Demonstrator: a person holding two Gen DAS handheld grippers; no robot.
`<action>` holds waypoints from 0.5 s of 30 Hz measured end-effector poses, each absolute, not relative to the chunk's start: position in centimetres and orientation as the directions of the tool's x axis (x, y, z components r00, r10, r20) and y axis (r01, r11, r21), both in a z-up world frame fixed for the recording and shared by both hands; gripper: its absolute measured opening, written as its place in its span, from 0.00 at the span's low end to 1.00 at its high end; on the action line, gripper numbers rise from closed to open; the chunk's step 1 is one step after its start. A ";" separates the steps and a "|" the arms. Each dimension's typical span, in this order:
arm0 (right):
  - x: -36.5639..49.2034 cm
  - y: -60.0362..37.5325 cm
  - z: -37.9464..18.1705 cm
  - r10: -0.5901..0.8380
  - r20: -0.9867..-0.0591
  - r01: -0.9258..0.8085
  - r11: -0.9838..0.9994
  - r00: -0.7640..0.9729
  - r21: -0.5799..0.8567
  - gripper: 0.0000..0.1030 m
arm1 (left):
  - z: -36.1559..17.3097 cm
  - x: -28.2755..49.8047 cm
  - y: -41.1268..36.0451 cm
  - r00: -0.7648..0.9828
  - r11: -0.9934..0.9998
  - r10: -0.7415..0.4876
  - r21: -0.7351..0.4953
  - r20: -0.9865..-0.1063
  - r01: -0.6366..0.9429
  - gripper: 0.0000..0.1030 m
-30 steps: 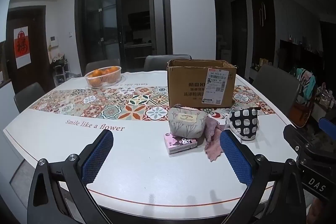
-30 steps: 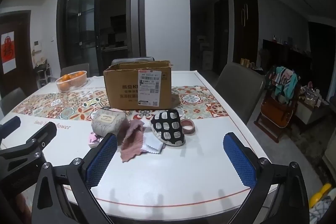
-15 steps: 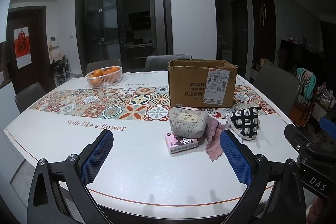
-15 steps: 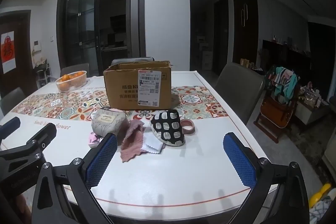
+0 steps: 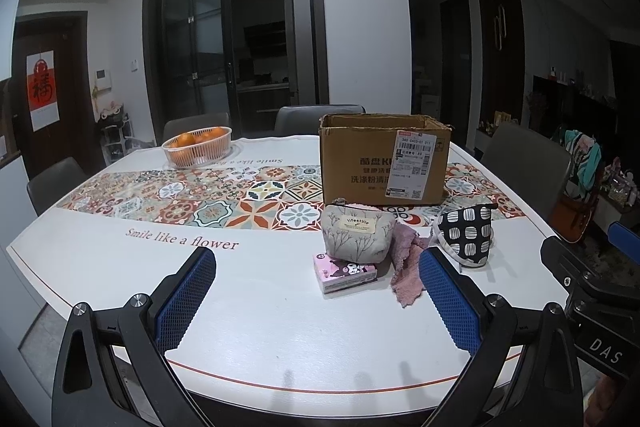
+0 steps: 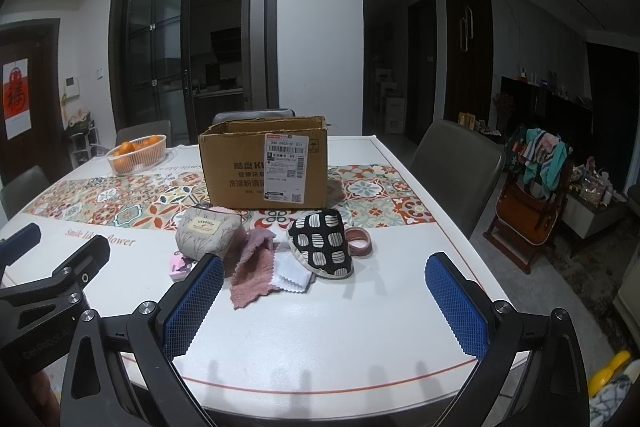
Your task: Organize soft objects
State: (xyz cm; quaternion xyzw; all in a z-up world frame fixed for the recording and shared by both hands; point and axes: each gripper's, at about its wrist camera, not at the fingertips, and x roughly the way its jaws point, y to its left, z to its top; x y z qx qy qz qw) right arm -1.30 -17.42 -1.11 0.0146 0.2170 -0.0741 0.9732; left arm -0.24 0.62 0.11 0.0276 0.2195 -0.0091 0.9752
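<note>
An open cardboard box [image 5: 384,163] [image 6: 266,167] stands on the patterned runner. In front of it lie a grey fabric pouch [image 5: 356,235] [image 6: 208,229], a pink cloth [image 5: 406,259] [image 6: 252,267], a black-and-white patterned mitt [image 5: 466,233] [image 6: 322,241], a pink tissue pack [image 5: 346,273] [image 6: 182,263], a small white cloth [image 6: 290,277] and a roll of tape [image 6: 360,241]. My left gripper [image 5: 316,291] is open above the table's near edge, short of the pile. My right gripper [image 6: 324,295] is open too, nothing between its fingers.
A white basket of oranges [image 5: 198,147] [image 6: 136,153] sits at the table's far left. Grey chairs [image 6: 456,171] ring the white table [image 5: 120,267]. A high chair with clothes [image 6: 532,187] stands on the right. The other gripper's body [image 5: 592,307] shows at each view's edge.
Both grippers have barely shifted; the view drifts very slightly. Nothing on the table has moved.
</note>
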 end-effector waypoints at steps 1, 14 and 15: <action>-1.3 -17.4 -1.1 -0.138 -0.425 0.151 0.989 0.895 -0.003 1.00 | 0.1 -0.2 0.6 0.904 0.998 -0.005 0.050 -0.428 0.029 1.00; -1.3 -17.4 -1.1 -0.138 -0.425 0.150 0.989 0.895 -0.004 1.00 | 0.2 -0.3 0.7 0.905 0.998 -0.003 0.053 -0.426 0.028 1.00; -1.3 -17.4 -1.1 -0.138 -0.425 0.150 0.989 0.895 -0.004 1.00 | 0.2 -0.3 0.7 0.905 0.998 -0.002 0.053 -0.426 0.028 1.00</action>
